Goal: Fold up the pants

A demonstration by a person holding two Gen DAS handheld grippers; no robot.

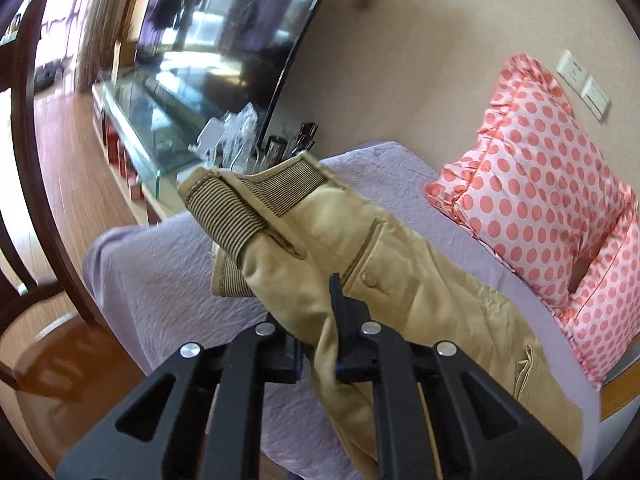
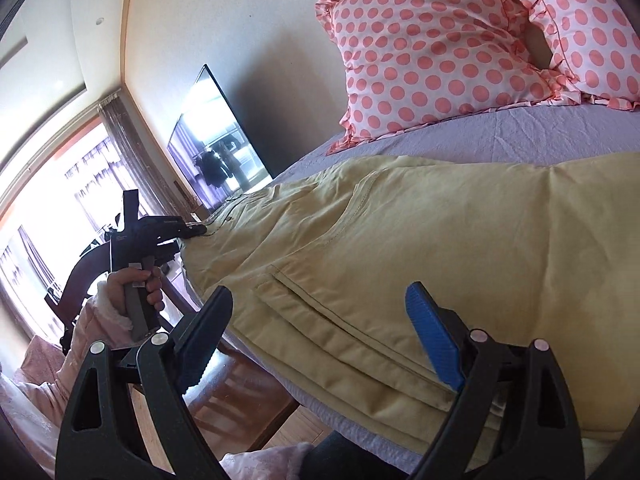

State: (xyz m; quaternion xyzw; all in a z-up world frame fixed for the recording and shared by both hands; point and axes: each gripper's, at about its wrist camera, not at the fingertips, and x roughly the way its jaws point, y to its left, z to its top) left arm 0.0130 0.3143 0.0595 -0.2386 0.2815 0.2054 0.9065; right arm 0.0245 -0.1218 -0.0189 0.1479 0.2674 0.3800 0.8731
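Tan pants (image 1: pixel 384 264) lie on a lavender bedspread (image 1: pixel 160 280). In the left wrist view my left gripper (image 1: pixel 320 344) is shut on a fold of the pants near the striped elastic waistband (image 1: pixel 232 216) and lifts that end off the bed. In the right wrist view the pants (image 2: pixel 400 240) lie spread across the bed, and my right gripper (image 2: pixel 320 336) is open above their near edge, with nothing between its fingers. The left gripper (image 2: pixel 192 231) shows there too, at the far waist end.
Two pink polka-dot pillows (image 2: pixel 432 48) rest against the wall at the head of the bed. A television (image 1: pixel 224 40) stands on a glass-topped cabinet (image 1: pixel 136 120) beyond the bed. A dark wooden chair (image 2: pixel 224 392) stands beside the bed's near edge.
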